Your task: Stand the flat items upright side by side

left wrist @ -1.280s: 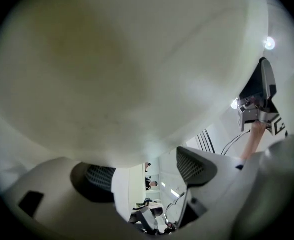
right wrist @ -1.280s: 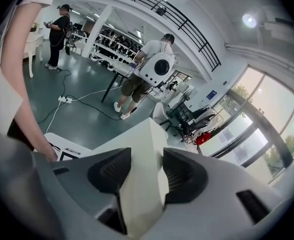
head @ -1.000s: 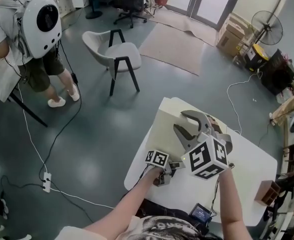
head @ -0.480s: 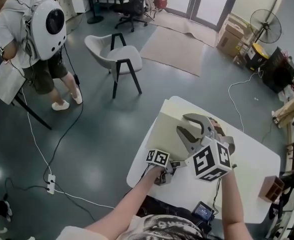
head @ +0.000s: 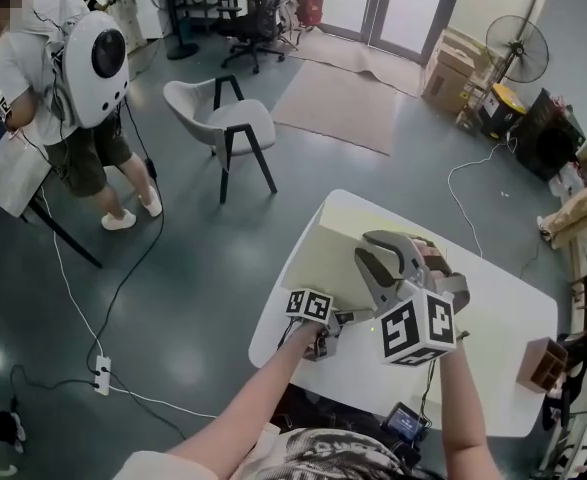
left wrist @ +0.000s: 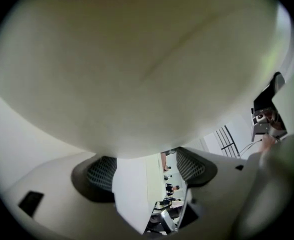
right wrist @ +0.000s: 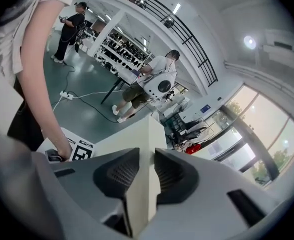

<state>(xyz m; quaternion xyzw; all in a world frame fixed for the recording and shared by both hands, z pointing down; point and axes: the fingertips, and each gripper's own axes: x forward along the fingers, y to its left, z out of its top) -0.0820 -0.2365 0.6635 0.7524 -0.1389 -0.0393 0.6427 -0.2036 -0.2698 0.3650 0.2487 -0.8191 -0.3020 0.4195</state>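
Two claws are at work over the white desk (head: pixel 503 343), one in each of your hands. Your right claw (right wrist: pixel 147 156) is clenched on the cream board (head: pixel 333 258). In the right gripper view the board's edge runs up between the two ribbed pads, and both press on its faces. Those jaws have just been closing, with the board between them.

In your head view the board stands tilted on edge over the left part of the desk, and your right claw grips it at its upper right side. You cannot tell whether its lower edge touches the desk.

Your left claw (left wrist: pixel 145 171) sits low, just beside the board's lower edge and near the front left rim of the desk. This claw is released, with its jaws apart. A pale flat piece (left wrist: pixel 131 194) stands between them. It lies against the pad at the left of the left gripper view, and a gap shows between it and the other pad. The board's cream face fills the upper part of that view, very close to the camera. You cannot tell whether the pale piece belongs to the board.

Well apart from the desk, a chair (head: pixel 228 118) and a person (head: pixel 73 78) with a rounded white backpack stand on the grey floor.
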